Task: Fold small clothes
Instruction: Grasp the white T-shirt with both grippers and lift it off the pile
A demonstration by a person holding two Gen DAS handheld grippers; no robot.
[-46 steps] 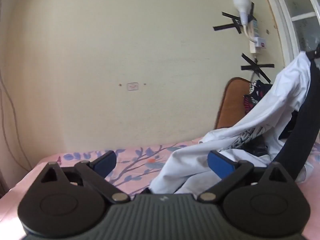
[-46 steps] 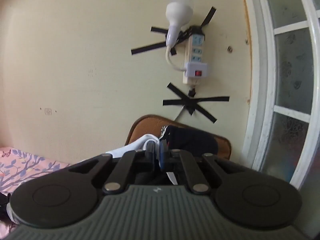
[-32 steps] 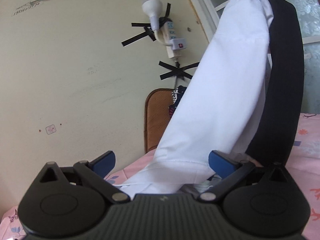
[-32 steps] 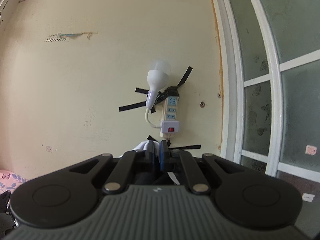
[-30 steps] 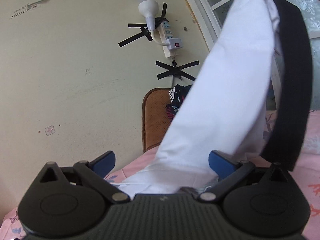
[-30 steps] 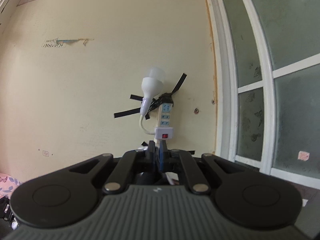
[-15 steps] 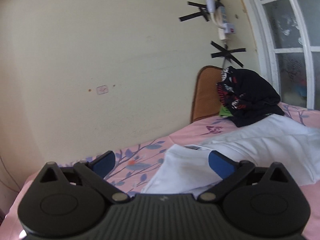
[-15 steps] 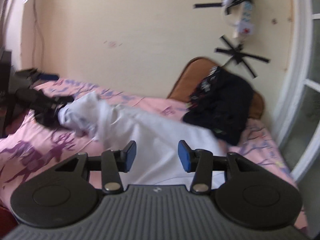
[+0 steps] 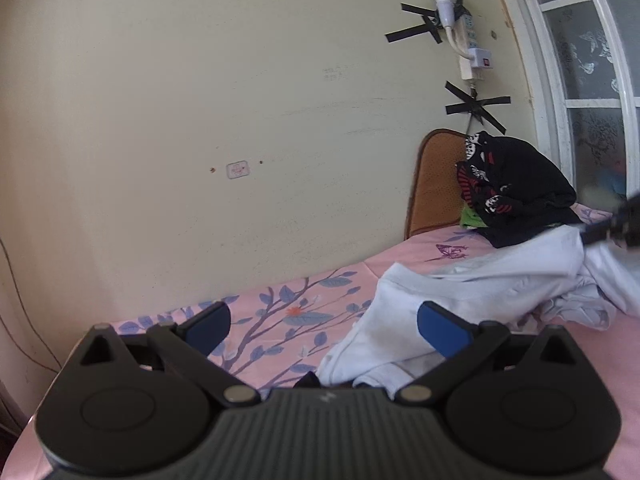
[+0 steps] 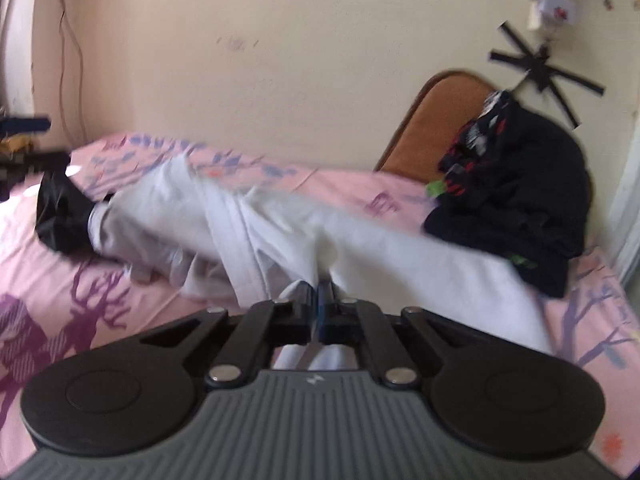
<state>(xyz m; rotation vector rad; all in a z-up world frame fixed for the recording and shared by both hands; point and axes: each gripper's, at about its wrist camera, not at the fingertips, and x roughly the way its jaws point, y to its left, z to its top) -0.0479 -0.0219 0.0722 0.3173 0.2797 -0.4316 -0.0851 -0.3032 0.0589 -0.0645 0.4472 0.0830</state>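
Note:
A white garment [image 10: 280, 236] lies rumpled across the pink floral bed [image 10: 80, 280]. My right gripper [image 10: 318, 300] is shut on a fold of it near its middle; white cloth shows between and below the pads. In the left wrist view the same white garment [image 9: 480, 288] lies bunched at right, and my left gripper [image 9: 324, 324] is open with blue pads, low over the bed; the cloth's near edge lies by the right pad. The right gripper's dark tip [image 9: 612, 228] shows at the far right edge, on the cloth.
A pile of dark clothes [image 10: 520, 192] leans on a brown headboard [image 10: 444, 120] at the bed's far right corner; it also shows in the left wrist view [image 9: 516, 192]. A black item [image 10: 60, 216] lies at the garment's left end. Wall behind, window at right.
The right gripper held the garment high, dropped it on the bed and opened, and has now shut on the cloth again. The left gripper stayed open and low over the bed.

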